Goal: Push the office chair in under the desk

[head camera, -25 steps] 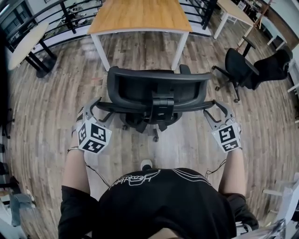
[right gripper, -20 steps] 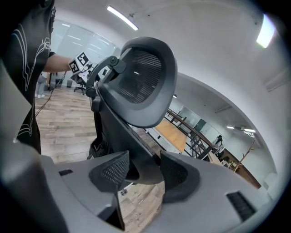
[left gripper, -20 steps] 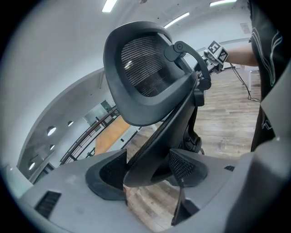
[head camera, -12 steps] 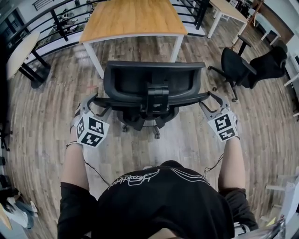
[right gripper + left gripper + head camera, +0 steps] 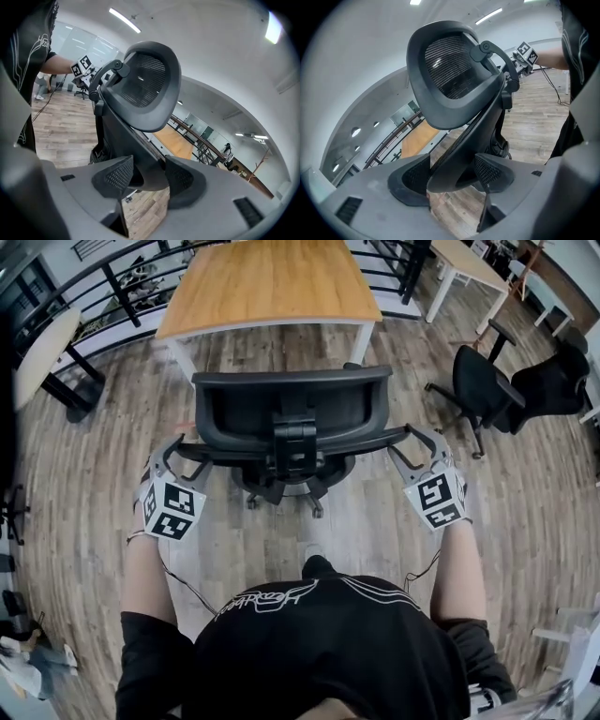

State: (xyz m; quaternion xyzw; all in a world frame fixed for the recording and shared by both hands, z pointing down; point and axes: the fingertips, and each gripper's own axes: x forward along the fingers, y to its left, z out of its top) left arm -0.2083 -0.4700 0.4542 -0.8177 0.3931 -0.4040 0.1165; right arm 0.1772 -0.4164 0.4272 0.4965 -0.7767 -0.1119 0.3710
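Closer to the desk now, the chair has rolled toward the upper middle of the head view and sits just short of the wooden top's near edge. My left gripper and right gripper each clamp a side rim of its black mesh back. The white lettering on my shirt is too warped to read.

Office chair nearer the desk
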